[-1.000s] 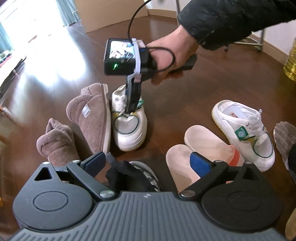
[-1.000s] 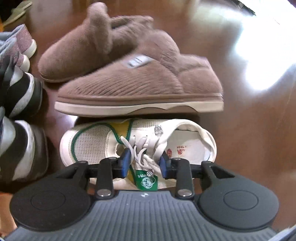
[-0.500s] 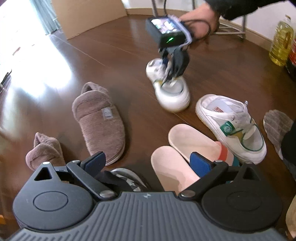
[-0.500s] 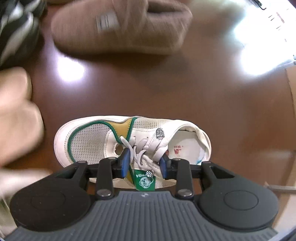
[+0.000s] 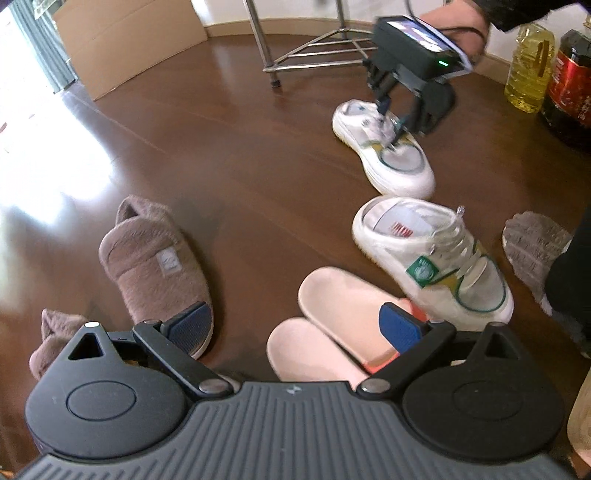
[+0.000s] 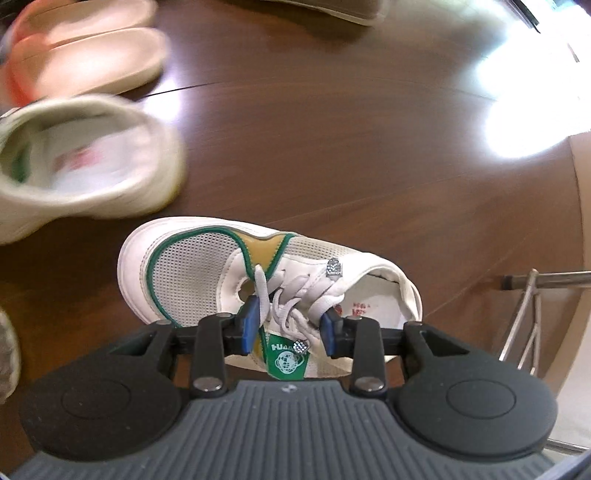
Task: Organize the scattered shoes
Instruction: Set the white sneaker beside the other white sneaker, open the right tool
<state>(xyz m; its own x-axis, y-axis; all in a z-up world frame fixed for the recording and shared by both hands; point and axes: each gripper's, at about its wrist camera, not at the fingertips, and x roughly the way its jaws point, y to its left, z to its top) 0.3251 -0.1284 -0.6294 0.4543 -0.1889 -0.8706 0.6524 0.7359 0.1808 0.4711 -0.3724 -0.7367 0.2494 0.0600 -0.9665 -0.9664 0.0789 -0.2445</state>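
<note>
Left wrist view: left gripper (image 5: 295,321) wide open, nothing between the fingers, hovering over the pink slides (image 5: 332,332) just ahead of the right finger. Brown slipper (image 5: 155,266) beside the left finger; a second brown slipper (image 5: 55,339) half hidden behind the tool body. White sneaker with green tag (image 5: 436,262) ahead and to the right, lying alone. Far ahead, right gripper (image 5: 391,125) clamped on the laces of the matching white sneaker (image 5: 388,155), a hand (image 5: 458,26) behind it, cut off by the frame. Grey sole (image 5: 532,243) at the right edge, hard to identify.

Right wrist view: right gripper (image 6: 288,325) pinching the lace bundle of the carried sneaker (image 6: 221,273). Mate (image 6: 81,166) blurred, ahead and to the left. Whether the sole touches the wooden floor (image 6: 351,129): cannot tell.

Step in hand, judging so: pairing the white sneakers. Next move calls for setting the held one parallel beside its mate, toes aligned, then releasing.
</note>
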